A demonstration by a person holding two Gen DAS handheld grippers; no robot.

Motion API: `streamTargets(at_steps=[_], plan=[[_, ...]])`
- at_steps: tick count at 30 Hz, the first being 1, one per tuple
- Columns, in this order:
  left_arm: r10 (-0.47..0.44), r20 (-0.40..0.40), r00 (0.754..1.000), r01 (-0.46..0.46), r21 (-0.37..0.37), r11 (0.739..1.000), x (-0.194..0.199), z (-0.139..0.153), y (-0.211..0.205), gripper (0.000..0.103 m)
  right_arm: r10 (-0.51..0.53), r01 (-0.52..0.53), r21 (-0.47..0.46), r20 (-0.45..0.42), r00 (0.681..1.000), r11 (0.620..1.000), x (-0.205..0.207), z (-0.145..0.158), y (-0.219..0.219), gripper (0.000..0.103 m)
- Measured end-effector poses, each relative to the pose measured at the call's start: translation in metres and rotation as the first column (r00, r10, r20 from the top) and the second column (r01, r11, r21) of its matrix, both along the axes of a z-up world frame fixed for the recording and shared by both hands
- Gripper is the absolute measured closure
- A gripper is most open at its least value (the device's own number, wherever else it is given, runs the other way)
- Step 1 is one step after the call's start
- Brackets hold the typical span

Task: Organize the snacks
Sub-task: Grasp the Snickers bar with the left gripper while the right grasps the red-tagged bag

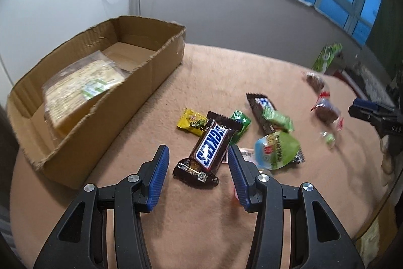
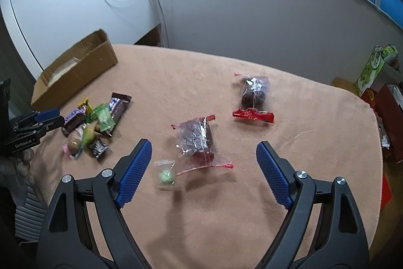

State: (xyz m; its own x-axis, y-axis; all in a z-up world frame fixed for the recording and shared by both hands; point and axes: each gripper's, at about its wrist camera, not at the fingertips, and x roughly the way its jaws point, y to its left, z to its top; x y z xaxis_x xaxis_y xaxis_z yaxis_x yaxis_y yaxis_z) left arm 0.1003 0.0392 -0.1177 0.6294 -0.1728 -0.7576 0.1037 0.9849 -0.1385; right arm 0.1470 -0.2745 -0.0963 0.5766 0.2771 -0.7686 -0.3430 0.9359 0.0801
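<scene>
The left gripper (image 1: 197, 167) is held wide open around the near end of a Snickers bar (image 1: 210, 149), whose long axis runs near-left to far-right. The right gripper (image 2: 204, 165) is spread wide over a clear-wrapped brownie (image 2: 197, 140). The cardboard box (image 1: 151, 67) is located far left.

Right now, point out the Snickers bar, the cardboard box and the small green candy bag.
Snickers bar (image 1: 210, 146), left wrist view, blue logo.
Cardboard box (image 1: 141, 82), left wrist view, near wall.
Small green candy bag (image 2: 166, 175), right wrist view, the candy.
</scene>
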Motion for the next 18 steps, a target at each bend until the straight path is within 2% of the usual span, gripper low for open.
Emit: streamTargets(at_steps=[5, 8, 11, 12, 13, 18], plan=[[-0.033, -0.027, 0.999, 0.034, 0.049, 0.998, 0.010, -0.009, -0.008, 0.056, 0.028, -0.028, -0.020, -0.028, 0.999, 0.999, 0.011, -0.010, 0.008, 0.023], [-0.044, -0.045, 0.998, 0.045, 0.039, 0.998, 0.015, -0.015, -0.009, 0.059, 0.031, -0.033, -0.042, -0.047, 0.998, 0.999, 0.018, -0.016, 0.011, 0.027], [-0.044, -0.040, 0.998, 0.045, 0.043, 0.998, 0.015, -0.015, -0.011, 0.064, 0.035, -0.039, -0.053, -0.078, 0.996, 0.998, 0.026, -0.025, 0.013, 0.038], [-0.045, -0.036, 0.998, 0.046, 0.039, 0.998, 0.015, -0.015, -0.011, 0.068, 0.036, -0.041, -0.057, -0.090, 0.995, 0.998, 0.028, -0.028, 0.013, 0.044], [-0.045, -0.035, 0.998, 0.046, 0.034, 0.998, 0.015, -0.014, -0.011, 0.076, 0.037, -0.043, -0.057, -0.095, 0.995, 0.997, 0.030, -0.030, 0.013, 0.045], [-0.038, -0.027, 0.999, 0.039, 0.024, 0.999, 0.014, -0.014, -0.009, 0.076, 0.042, -0.049, -0.058, -0.123, 0.992, 0.997, 0.037, -0.038, 0.014, 0.059]])
